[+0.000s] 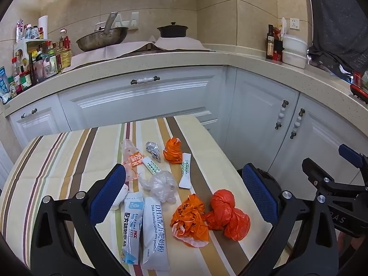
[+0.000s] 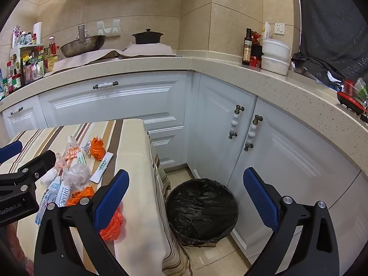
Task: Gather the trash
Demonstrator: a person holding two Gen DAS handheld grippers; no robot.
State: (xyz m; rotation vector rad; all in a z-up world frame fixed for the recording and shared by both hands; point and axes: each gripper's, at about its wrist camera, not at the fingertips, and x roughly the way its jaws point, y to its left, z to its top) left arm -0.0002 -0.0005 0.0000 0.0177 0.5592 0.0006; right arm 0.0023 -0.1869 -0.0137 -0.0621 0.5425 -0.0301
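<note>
Trash lies on a striped tablecloth point(image 1: 57, 161): orange crumpled bags point(image 1: 226, 214) point(image 1: 191, 218) point(image 1: 173, 151), a clear plastic wad point(image 1: 161, 184), white sachets point(image 1: 154, 230) point(image 1: 186, 170), a foil wrapper point(image 1: 153, 150). My left gripper point(image 1: 184, 184) hovers open above the pile, nothing between its blue pads. In the right wrist view my right gripper point(image 2: 186, 191) stands open off the table's right edge, above a black-lined bin point(image 2: 202, 209) on the floor. The left gripper's body point(image 2: 20, 179) shows at that view's left edge, and the right gripper's body point(image 1: 333, 179) at the left wrist view's right.
White cabinets point(image 2: 115, 101) with knobbed handles wrap around the corner behind the table. The counter point(image 1: 207, 62) carries a wok point(image 1: 101, 39), a black pot point(image 1: 172, 31), bottles point(image 1: 34, 64) and white containers point(image 2: 274, 55). Dark cloth point(image 2: 333, 23) hangs at the right.
</note>
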